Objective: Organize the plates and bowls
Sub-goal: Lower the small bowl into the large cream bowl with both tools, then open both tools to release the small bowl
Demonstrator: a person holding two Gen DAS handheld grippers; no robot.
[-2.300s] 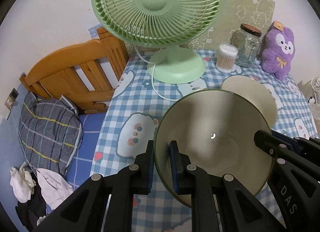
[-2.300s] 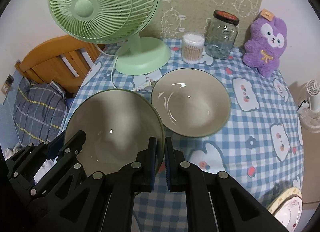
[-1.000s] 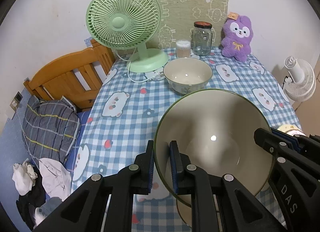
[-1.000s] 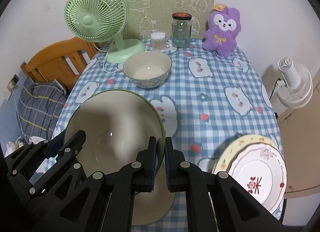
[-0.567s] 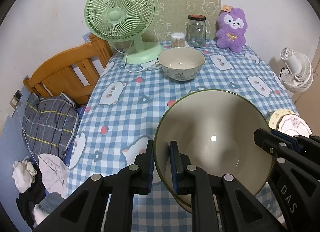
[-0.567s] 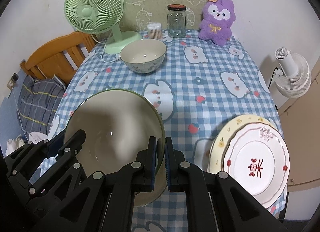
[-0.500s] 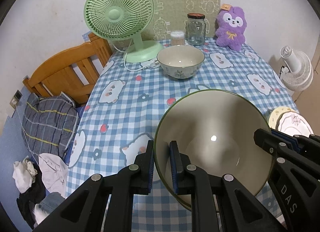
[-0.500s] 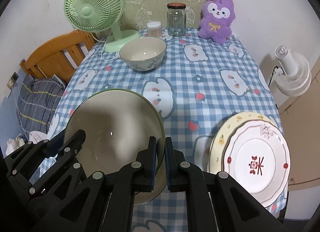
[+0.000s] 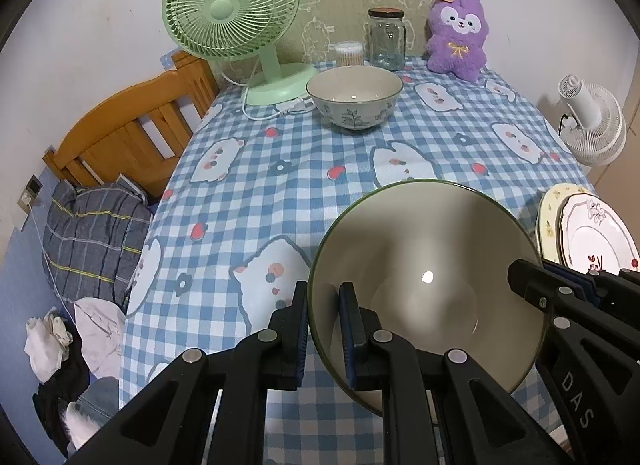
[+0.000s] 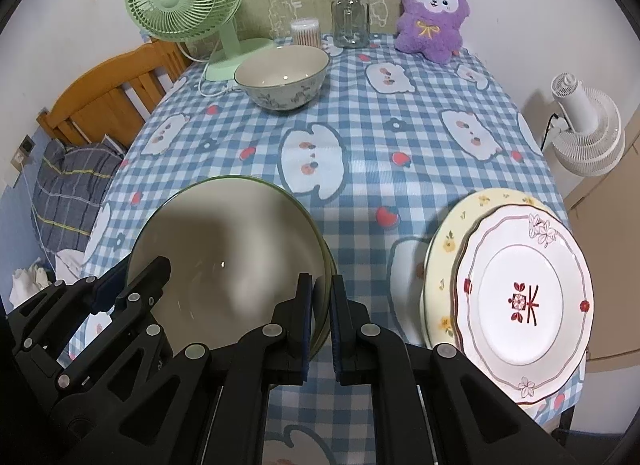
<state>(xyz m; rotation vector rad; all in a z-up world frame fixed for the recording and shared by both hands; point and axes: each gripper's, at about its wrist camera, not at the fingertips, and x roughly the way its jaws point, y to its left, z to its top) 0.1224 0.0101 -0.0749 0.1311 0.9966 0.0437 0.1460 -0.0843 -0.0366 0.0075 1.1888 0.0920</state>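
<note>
Both grippers hold one large beige bowl with a green rim, also in the right wrist view, near the table's front edge. My left gripper is shut on its left rim. My right gripper is shut on its right rim and also shows in the left wrist view. A second rim shows just under the held bowl in the right wrist view. A smaller patterned bowl stands at the back by the fan. Two stacked plates lie at the front right.
The table carries a blue checked cloth. A green fan, a cotton-swab tub, a glass jar and a purple plush stand along the back. A wooden bed frame is left, a white fan right.
Both grippers have pulled back from the fan toward the table's front edge with the bowl still held. The patterned bowl now lies far ahead and the plates have come into view.
</note>
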